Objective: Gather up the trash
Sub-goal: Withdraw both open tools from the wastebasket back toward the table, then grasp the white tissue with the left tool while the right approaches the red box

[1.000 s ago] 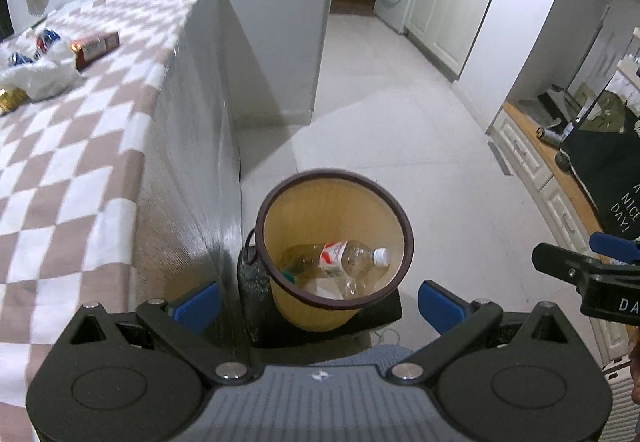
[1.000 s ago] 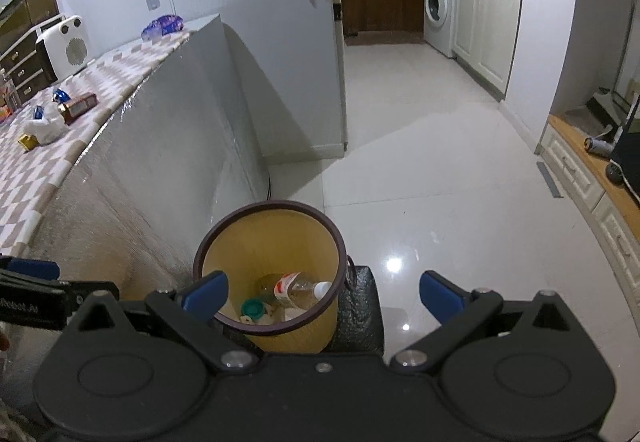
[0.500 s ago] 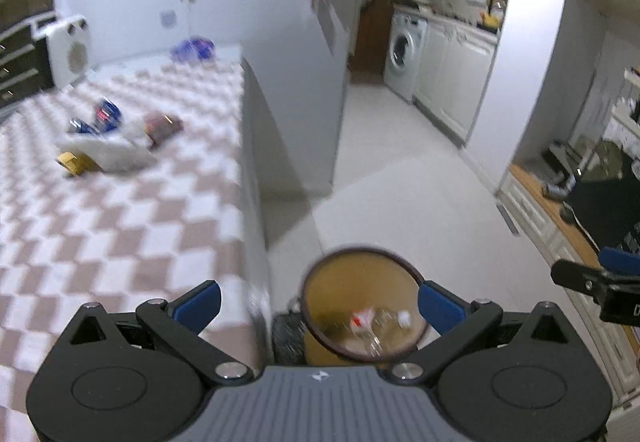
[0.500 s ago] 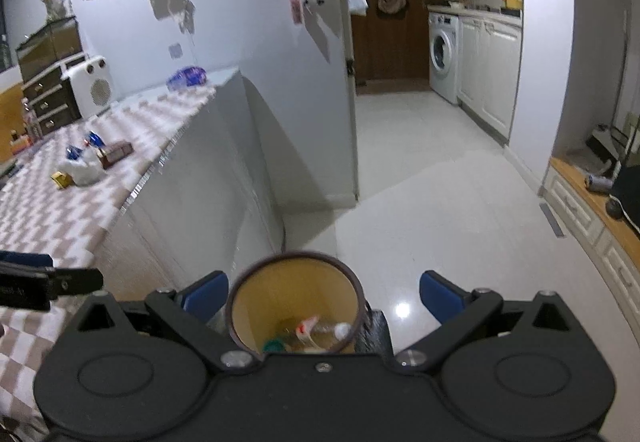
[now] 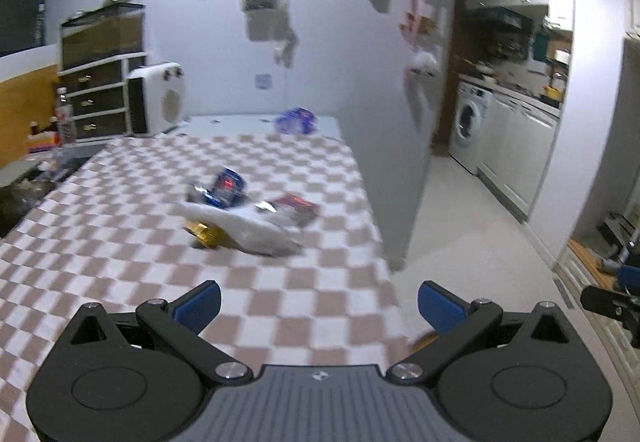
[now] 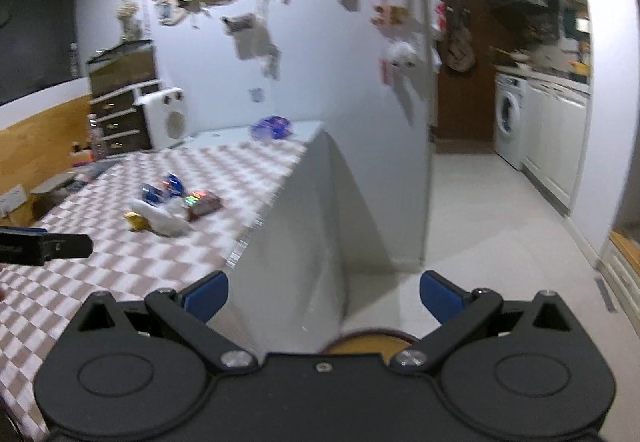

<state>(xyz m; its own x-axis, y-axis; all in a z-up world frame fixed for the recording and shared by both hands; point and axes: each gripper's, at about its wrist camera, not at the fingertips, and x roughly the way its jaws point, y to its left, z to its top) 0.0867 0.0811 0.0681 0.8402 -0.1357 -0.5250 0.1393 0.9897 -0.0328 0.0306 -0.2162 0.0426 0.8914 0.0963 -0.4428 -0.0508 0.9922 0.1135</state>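
Note:
Trash lies in a cluster on the checkered table: a crumpled white tissue, a gold wrapper, a blue packet and a dark red packet. The right wrist view shows the same cluster, with the tissue and dark red packet. My left gripper hangs open and empty over the table's near right corner. My right gripper is open and empty beside the table's end. Only the rim of the yellow bin shows, just below it.
A purple-blue bag sits at the table's far end by a white heater. Dark drawers stand at the back left. A tiled floor leads right to a washing machine and white cabinets.
Both grippers have tilted up and away from the yellow bin. The bin with the bottle has dropped almost out of view, and the table's trash now sits ahead.

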